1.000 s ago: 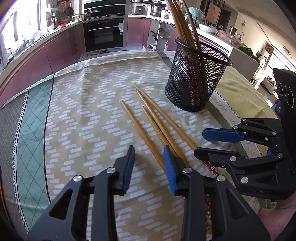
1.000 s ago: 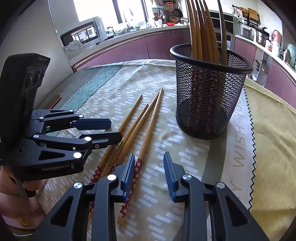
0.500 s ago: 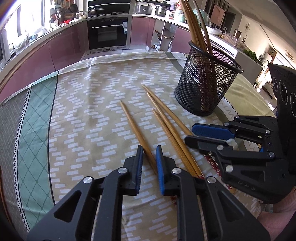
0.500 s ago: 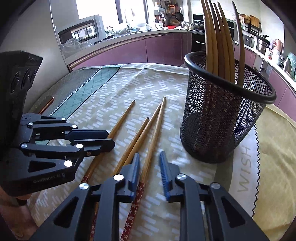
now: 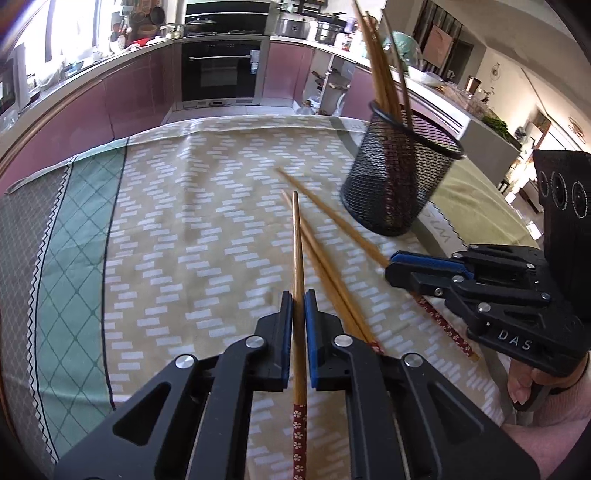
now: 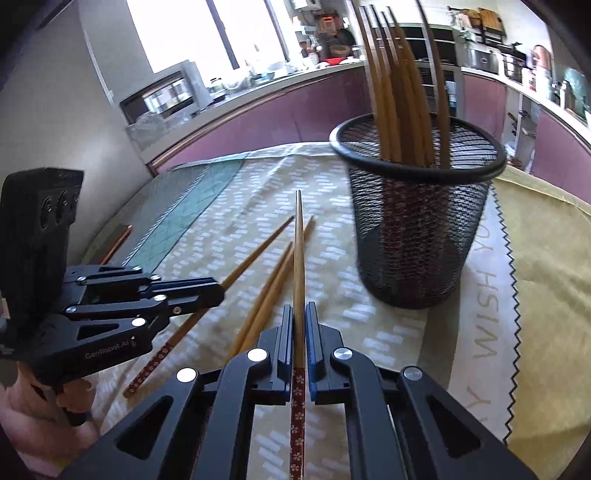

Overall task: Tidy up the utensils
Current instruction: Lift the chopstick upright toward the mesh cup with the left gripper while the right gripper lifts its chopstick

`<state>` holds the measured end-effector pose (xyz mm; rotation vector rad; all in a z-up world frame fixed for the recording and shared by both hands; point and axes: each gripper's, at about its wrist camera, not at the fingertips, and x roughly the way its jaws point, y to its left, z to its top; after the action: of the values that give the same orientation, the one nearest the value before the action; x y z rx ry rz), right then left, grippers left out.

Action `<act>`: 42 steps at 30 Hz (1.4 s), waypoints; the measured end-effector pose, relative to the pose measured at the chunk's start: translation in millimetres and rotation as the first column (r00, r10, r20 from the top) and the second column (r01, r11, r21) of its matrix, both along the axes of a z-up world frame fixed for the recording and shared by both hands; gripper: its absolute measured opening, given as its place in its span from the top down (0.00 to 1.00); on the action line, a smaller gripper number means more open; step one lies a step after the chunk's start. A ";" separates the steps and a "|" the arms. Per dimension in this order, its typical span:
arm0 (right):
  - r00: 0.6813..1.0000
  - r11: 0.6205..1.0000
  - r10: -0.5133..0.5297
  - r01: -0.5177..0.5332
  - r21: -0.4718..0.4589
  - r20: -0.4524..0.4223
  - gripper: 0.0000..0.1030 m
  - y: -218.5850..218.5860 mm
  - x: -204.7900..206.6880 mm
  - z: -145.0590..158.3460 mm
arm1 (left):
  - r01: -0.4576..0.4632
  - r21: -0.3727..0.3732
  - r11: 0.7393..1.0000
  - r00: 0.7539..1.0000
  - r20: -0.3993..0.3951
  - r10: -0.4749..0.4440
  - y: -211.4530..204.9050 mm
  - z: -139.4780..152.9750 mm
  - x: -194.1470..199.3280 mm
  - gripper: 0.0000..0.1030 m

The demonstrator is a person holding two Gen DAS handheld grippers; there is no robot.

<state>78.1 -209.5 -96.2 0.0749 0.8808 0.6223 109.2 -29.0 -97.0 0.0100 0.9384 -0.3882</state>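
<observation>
Chopsticks (image 5: 332, 225) left of basket (image 5: 399, 184)

Upright chopsticks (image 6: 397, 92) in the mesh holder (image 6: 417, 229) run past the top edge.

Bright daylight throughout, pouring in from the blown-out window (image 6: 207, 33) above the counter in the right wrist view and from a washed-out glare patch at the upper left of the left wrist view. Soft, short shadows under the chopsticks and beside the mesh holder (image 6: 417, 229) on the tablecloth (image 5: 207, 229). Strong fisheye bending of counters and table edges, black vignetted corners, slight motion blur on the holder and cloth pattern.
</observation>
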 end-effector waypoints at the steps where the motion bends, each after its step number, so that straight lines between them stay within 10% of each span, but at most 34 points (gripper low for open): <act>1: 1.000 1.000 0.015 -0.015 -0.009 0.000 0.95 2.6 -2.1 0.2 | 0.014 -0.002 1.000 1.000 -0.005 -0.014 -2.0 -0.4 -1.9 0.93; 20: 0.999 0.996 0.029 -0.031 -0.085 -0.014 0.94 17.4 15.2 -9.3 | 0.033 0.061 0.998 0.999 -0.021 -0.032 -14.2 -10.7 14.2 0.89; 42: 0.976 0.989 -0.078 0.049 0.141 0.201 0.94 -59.0 -18.3 77.7 | 0.126 -0.173 0.977 0.983 0.156 -0.099 3.9 88.9 -15.1 0.93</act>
<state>59.9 -268.6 -18.5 0.1578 0.6322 0.6175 94.1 -25.0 -8.1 -0.0746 0.7560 -0.5706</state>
